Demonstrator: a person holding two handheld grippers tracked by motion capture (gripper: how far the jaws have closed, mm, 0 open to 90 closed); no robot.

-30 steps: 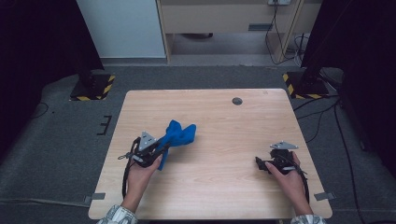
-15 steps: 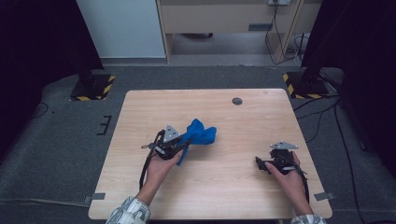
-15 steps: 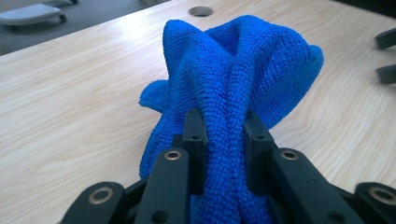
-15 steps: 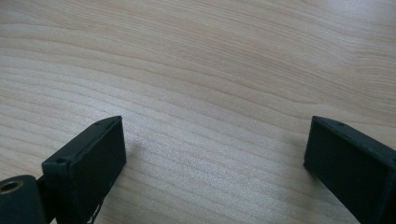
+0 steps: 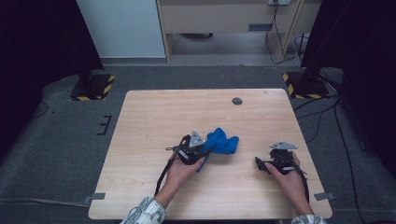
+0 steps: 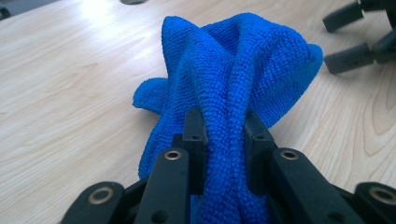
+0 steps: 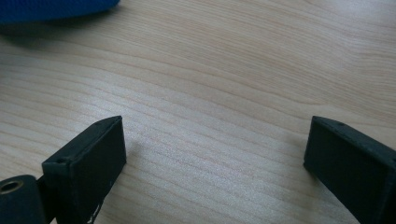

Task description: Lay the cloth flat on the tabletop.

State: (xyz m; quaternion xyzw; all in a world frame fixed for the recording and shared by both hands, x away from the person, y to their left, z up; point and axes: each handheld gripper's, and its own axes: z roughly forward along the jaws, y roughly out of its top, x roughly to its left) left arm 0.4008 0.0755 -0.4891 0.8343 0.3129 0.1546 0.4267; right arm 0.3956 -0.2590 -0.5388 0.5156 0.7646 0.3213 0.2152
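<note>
Left gripper [image 5: 201,150] clamped on a bunched blue microfibre cloth [image 5: 222,142], low over the light wooden table [image 5: 154,116] near centre. Right gripper [image 5: 260,164], at the cloth's four o'clock, jaws wide apart, empty. Likely step: carrying the cloth over. Next probably calls for the right gripper taking a free edge.

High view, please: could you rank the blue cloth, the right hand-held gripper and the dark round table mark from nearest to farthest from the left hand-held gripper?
1. Blue cloth: clamped in the left hand-held gripper.
2. Right hand-held gripper: near the table's right edge.
3. Dark round table mark: by the far edge.

Lab: hazard-taped stand bases [image 5: 91,88]
</note>
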